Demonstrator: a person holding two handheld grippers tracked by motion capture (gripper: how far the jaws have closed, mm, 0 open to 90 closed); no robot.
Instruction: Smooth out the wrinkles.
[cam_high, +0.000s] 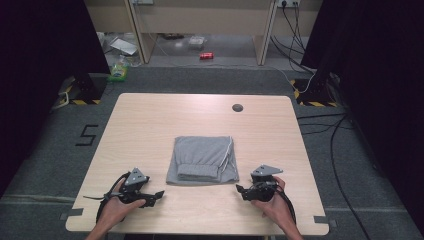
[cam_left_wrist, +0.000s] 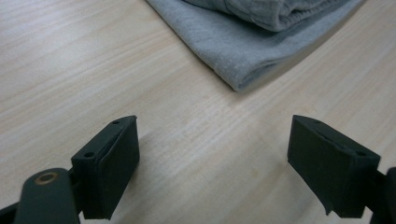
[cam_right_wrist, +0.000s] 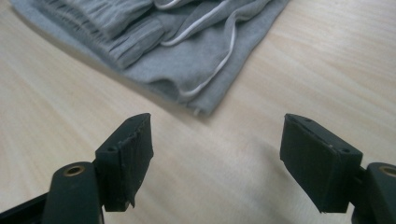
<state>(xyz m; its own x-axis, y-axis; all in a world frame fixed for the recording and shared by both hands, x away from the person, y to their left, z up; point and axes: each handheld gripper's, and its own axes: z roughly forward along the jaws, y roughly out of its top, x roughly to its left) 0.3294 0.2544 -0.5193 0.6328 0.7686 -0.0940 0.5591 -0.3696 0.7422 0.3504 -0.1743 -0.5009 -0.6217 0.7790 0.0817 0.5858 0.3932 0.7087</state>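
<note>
Left gripper (cam_high: 159, 193): held low in the left hand (cam_high: 117, 207), pointing inward to the right; jaws spread wide, nothing between them.
Right gripper (cam_high: 239, 189): held low in the right hand (cam_high: 274, 205), pointing inward to the left; jaws spread wide, empty.
Forearms: enter from the bottom edge, angled slightly outward.

A black figure "5" (cam_high: 88, 135) is marked on the grey floor left of the table.
</note>
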